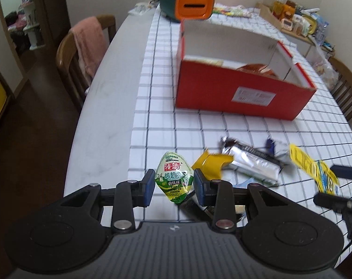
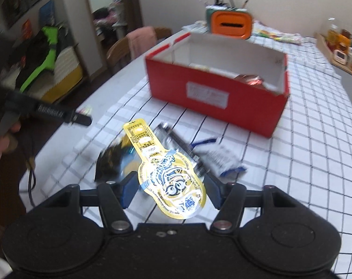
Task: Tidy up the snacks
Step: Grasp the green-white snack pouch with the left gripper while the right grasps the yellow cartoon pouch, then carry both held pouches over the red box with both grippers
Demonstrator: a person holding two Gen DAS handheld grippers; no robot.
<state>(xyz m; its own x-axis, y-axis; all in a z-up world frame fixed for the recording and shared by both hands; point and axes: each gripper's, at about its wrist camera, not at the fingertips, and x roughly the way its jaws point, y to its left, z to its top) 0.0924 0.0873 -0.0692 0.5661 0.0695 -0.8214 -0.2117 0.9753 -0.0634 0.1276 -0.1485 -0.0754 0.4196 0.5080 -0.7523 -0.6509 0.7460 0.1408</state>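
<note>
My left gripper (image 1: 174,183) is shut on a small green and white snack packet (image 1: 174,179), held above the table. My right gripper (image 2: 170,191) is shut on a long yellow snack pouch (image 2: 166,174) with a cartoon figure; that pouch (image 1: 313,167) also shows at the right of the left wrist view. Ahead stands an open red cardboard box (image 1: 236,93) with white inside walls, holding an orange wrapped snack (image 1: 257,68). The same red box (image 2: 213,93) appears in the right wrist view. Loose on the cloth lie a silver packet (image 1: 252,162) and a yellow packet (image 1: 210,162).
A checked cloth (image 1: 157,127) covers the right part of the white table (image 1: 106,121). A green and orange device (image 1: 187,2) stands behind the box. Wooden chairs (image 1: 82,53) flank the table. A wooden tray of jars (image 1: 289,16) sits far right. A hand (image 2: 1,144) holds the other gripper.
</note>
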